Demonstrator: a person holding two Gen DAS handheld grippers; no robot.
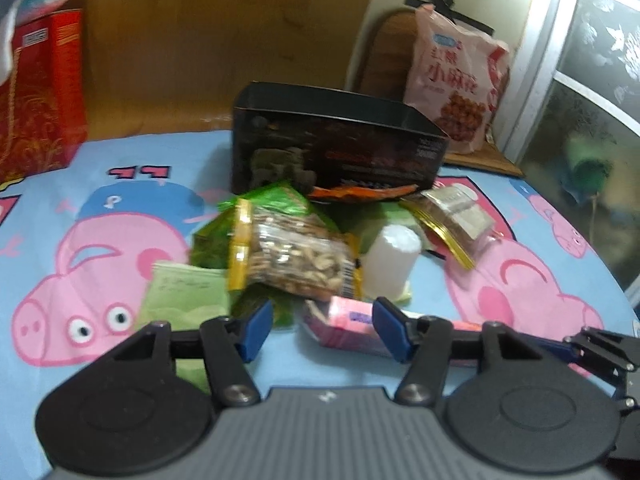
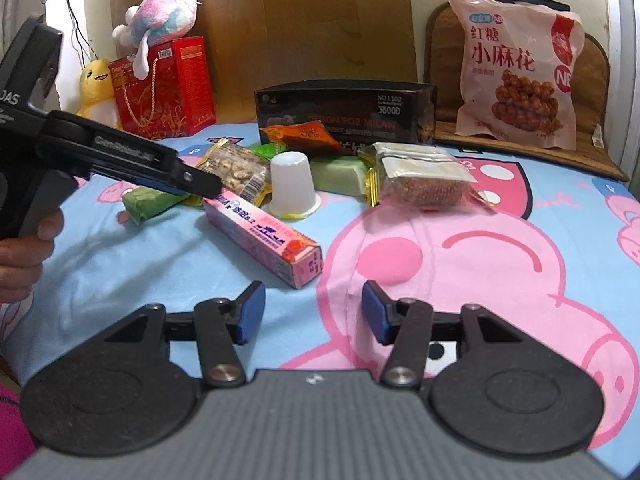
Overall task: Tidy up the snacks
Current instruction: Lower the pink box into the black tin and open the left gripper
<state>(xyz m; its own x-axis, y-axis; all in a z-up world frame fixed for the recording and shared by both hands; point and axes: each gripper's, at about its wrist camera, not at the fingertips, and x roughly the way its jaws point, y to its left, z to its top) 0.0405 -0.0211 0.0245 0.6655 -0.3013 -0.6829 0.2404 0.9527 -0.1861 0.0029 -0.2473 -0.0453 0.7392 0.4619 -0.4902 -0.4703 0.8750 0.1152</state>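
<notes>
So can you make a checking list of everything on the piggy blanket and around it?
Surface: cartoon pig bedsheet, blue and pink.
Job's things: open black box; pink carton; nut packet; upside-down white cup; green wrapped bars; orange packet; clear pouch.
Clutter: red gift bag; plush toys.
Grippers: left gripper open, fingers over the pink carton; right gripper open, empty.
Cables: nothing seen.
Surroundings: big fried-twist bag on a chair.
</notes>
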